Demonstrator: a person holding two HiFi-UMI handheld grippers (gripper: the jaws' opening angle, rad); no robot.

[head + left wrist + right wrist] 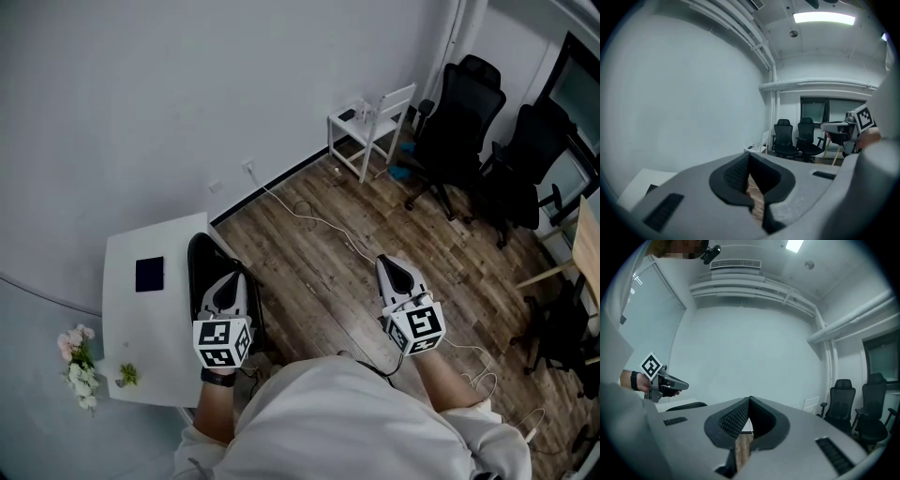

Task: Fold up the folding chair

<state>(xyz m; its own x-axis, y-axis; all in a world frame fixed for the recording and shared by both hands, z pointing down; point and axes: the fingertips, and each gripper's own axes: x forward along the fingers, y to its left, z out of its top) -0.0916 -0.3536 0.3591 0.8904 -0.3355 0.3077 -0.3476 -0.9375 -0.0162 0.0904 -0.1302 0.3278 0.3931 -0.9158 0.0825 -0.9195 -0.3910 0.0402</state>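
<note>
**Both hand-held grippers clenched and empty, folding chair far across the room**

Nearest the camera, the left hand-held gripper (227, 281) and the right hand-held gripper (393, 264) point away from the person, well apart from each other. In each gripper's own view the jaws meet at the tips with nothing between them.

The left one hangs over a black curved object (200, 267) that stands against the right edge of a white counter (141, 328); what the object is cannot be made out. On the counter lie a dark square item (149, 274) and a small green sprig (127, 375), and pale flowers (77, 361) sit at its left edge. The right one hangs over bare wooden floor (309, 272).

A white cable (319, 222) runs across the floor from the wall.

The white folding chair (370, 127) stands unfolded by the far wall, ahead of both hand-held grippers and well apart from them, nearer the right one's line. Small items rest on its seat. Just right of it stand two black office chairs (459, 122).
</note>
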